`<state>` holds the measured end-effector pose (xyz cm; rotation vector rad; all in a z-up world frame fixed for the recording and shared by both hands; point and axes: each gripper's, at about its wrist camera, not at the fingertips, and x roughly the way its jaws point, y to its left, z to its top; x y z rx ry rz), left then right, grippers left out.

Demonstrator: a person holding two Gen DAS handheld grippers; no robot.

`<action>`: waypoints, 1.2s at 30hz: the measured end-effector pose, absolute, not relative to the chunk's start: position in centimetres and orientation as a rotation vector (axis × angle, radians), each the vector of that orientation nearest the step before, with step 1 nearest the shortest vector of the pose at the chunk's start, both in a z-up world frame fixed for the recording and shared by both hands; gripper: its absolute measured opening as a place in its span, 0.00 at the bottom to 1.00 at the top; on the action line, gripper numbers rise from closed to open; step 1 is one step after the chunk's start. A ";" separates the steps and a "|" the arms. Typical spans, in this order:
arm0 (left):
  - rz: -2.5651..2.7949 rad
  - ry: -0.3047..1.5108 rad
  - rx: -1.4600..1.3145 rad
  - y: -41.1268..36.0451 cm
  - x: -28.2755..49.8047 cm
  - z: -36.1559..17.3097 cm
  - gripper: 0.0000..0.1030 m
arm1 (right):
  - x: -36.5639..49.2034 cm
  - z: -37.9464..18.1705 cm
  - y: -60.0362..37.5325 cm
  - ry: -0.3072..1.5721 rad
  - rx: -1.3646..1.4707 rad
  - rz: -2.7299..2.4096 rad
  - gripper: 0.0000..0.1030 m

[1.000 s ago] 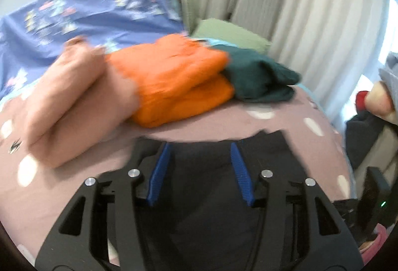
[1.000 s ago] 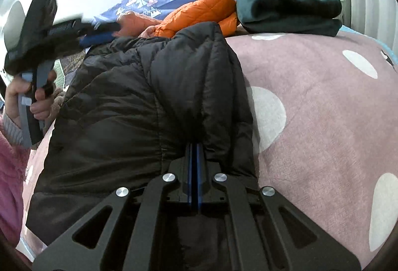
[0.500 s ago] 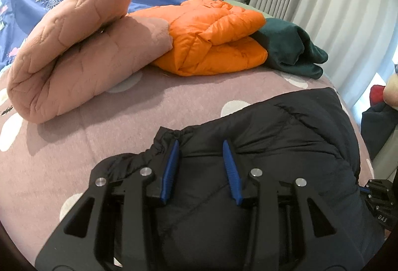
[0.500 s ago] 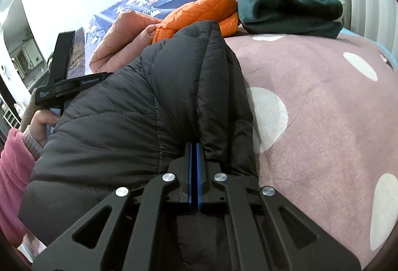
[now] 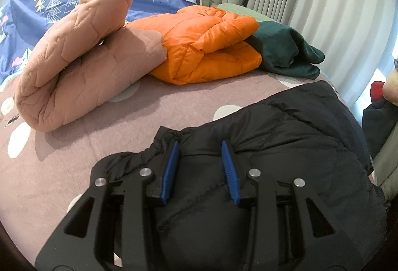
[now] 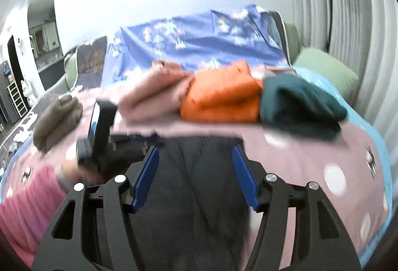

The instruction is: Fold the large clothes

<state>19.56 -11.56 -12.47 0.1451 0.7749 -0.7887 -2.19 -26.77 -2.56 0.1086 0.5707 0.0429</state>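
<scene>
Bed (image 5: 62,171): mauve dotted cover, folded coats stacked at the far side.
Black jacket (image 5: 286,146): lay folded on the near bed — directly beneath both tools.
Left tool (image 5: 200,144): spread, gathered hem between the fingers.
Right tool (image 6: 195,150): spread, gripping nothing — blurred.

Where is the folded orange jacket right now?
In the left wrist view, the orange jacket lies folded at the far side of the bed, between the pink quilted garment on its left and the dark green garment on its right.
</scene>
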 end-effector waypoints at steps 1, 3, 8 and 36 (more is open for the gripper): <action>-0.785 0.773 0.153 -11.6 19.5 -12.4 0.36 | -0.8 -3.3 -26.7 0.583 0.103 0.055 0.47; -0.779 0.772 0.163 -11.8 19.3 -12.4 0.36 | 2.2 -5.9 -26.9 0.650 0.093 0.029 0.43; -0.788 0.762 0.152 -11.5 19.5 -12.7 0.36 | 5.4 -14.3 -30.4 0.768 0.170 -0.073 0.45; -0.777 0.685 0.117 -4.6 9.8 -8.0 0.73 | 4.4 -15.9 -31.7 0.726 0.288 -0.020 0.45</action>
